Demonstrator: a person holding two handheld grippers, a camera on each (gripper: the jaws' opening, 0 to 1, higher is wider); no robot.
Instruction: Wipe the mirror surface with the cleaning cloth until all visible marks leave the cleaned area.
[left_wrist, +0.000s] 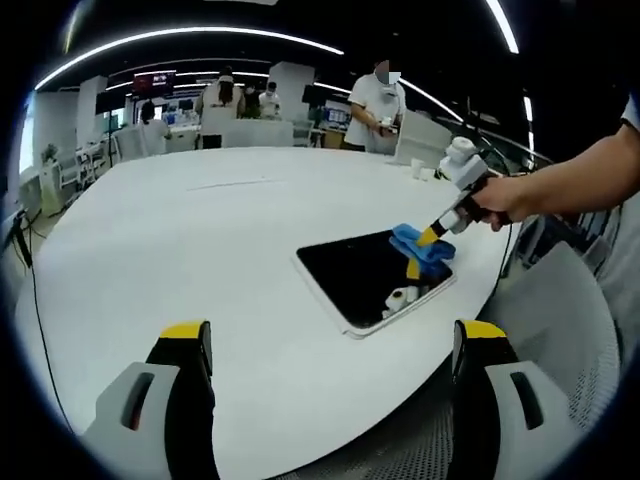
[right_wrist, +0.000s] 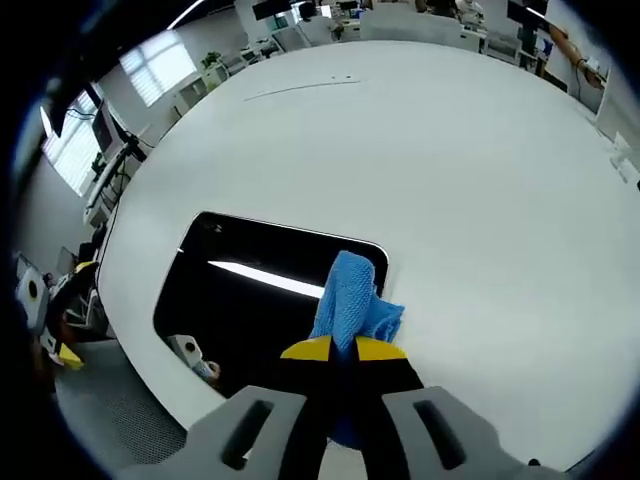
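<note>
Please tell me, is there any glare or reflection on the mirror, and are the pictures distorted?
In the right gripper view, the mirror reflects a bright ceiling light as a white streak beside the blue cloth. In the left gripper view, the mirror looks dark, without glare. Both views show fisheye bending: the white table curves strongly.

The cloth (right_wrist: 352, 303) is bright blue with a fine woven texture. The mirror (left_wrist: 362, 275) looks black inside a white rim, crossed by a white light streak. The table (left_wrist: 200, 240) is plain white. Both grippers' jaws are black, yellow-tipped.
</note>
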